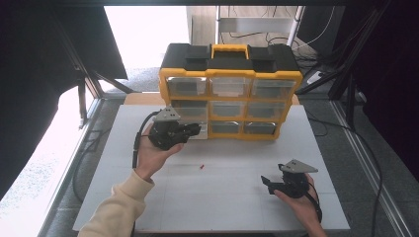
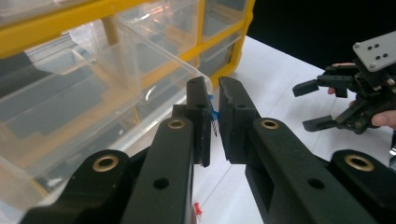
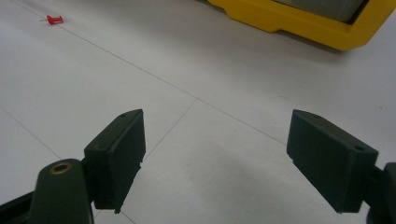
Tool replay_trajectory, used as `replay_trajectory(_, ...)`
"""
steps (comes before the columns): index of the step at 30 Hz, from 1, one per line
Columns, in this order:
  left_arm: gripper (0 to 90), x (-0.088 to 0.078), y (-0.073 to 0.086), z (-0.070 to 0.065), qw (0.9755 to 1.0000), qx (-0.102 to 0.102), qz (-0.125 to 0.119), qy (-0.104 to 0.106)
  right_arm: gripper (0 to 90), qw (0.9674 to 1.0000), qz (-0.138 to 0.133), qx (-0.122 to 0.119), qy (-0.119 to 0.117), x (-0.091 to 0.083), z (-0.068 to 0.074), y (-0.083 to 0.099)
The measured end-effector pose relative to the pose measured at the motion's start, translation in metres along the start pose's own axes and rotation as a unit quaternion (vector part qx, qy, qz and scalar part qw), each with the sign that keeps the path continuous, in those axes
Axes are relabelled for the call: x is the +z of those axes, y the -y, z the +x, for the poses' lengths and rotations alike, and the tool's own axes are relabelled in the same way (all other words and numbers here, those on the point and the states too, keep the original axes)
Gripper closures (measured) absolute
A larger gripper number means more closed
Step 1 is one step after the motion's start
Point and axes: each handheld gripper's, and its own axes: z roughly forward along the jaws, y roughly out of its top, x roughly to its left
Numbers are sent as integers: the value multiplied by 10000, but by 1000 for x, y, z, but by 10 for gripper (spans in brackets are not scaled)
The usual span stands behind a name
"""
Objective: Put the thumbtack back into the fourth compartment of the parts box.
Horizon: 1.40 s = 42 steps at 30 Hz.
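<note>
A yellow and black drawer organizer [image 1: 230,89] stands at the back of the white table. Its bottom left clear drawer [image 2: 88,98] is pulled out. My left gripper [image 1: 190,131] hovers at that drawer's corner, shut on a small blue pushpin [image 2: 213,113] held between its jaws, seen close in the left gripper view [image 2: 212,119]. A red pushpin [image 1: 202,166] lies on the table between the hands, and appears far left in the right gripper view [image 3: 55,19]. My right gripper [image 1: 267,183] rests low near the front right, open and holding nothing [image 3: 215,163].
The white table top [image 1: 222,197] has open room in front of the organizer. Its yellow base edge [image 3: 299,23] lies ahead of the right gripper. Dark frame legs and cables flank the table on both sides.
</note>
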Motion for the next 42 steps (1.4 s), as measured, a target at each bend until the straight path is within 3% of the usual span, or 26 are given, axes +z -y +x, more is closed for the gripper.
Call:
replay_trajectory(11, 831, 4, -14, 17, 9995, -66, 84, -288, 199, 10000, -1, 6, -14, 0, -1, 0)
replay_trajectory(18, 831, 9, -18, 34, 9986, -249, 111, -442, 199, 10000, -4, 25, -14, 0, -1, 0)
replay_trajectory(34, 816, 13, -19, 40, 9974, -265, 82, -668, 199, 10000, 9, 10, -27, 1, -1, 0)
replay_trajectory(38, 526, 14, -19, 36, 9974, -167, 28, -697, 199, 10000, 13, 6, -23, 1, -1, 0)
replay_trajectory(42, 398, 9, -18, 33, 9984, -209, -118, -505, 198, 10000, 17, 7, -18, 1, -1, 0)
